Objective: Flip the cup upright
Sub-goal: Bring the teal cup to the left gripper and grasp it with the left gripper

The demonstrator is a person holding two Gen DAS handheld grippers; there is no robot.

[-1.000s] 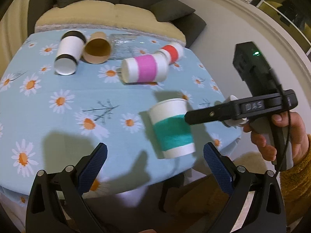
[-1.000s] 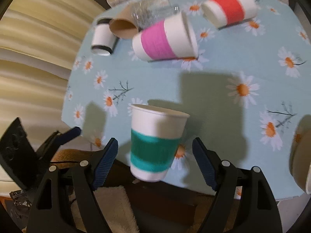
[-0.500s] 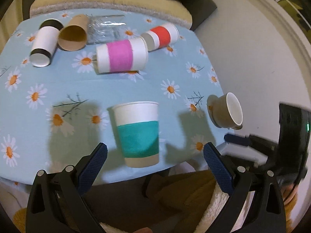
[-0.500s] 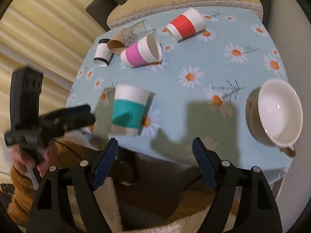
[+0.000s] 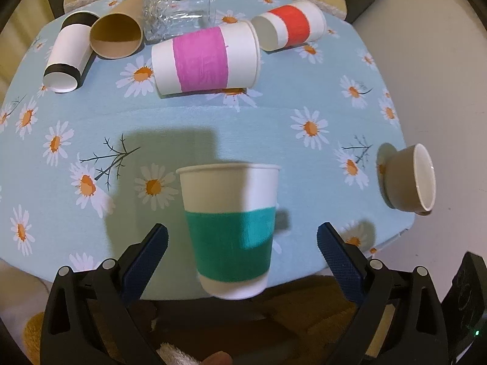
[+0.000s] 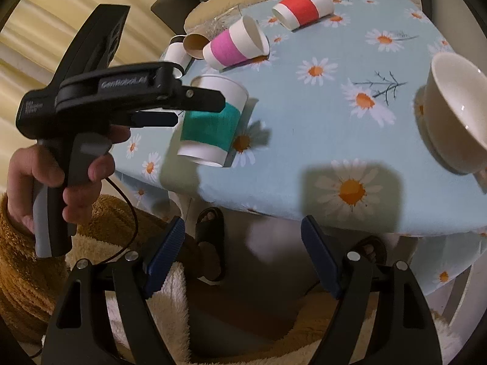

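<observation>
A white paper cup with a green band [image 5: 229, 231] stands upright at the table's near edge; it also shows in the right wrist view [image 6: 213, 123]. My left gripper [image 5: 242, 252] is open, its jaws on either side of the cup without touching. In the right wrist view the left gripper's fingers [image 6: 194, 99] reach in front of that cup. My right gripper [image 6: 242, 257] is open and empty, held off the table's edge over the person's lap.
Lying on their sides on the daisy tablecloth [image 5: 274, 127]: a pink-banded cup [image 5: 204, 59], a red-banded cup [image 5: 289, 27], a brown cup [image 5: 117, 36], a black-banded cup [image 5: 68, 57] and a clear glass [image 5: 178, 12]. A beige ceramic cup [image 5: 408, 181] on a saucer sits near the right edge.
The left gripper has moved in close, so the green-banded cup now sits between its open jaws. The right gripper has drawn back off the table edge, to the right.
</observation>
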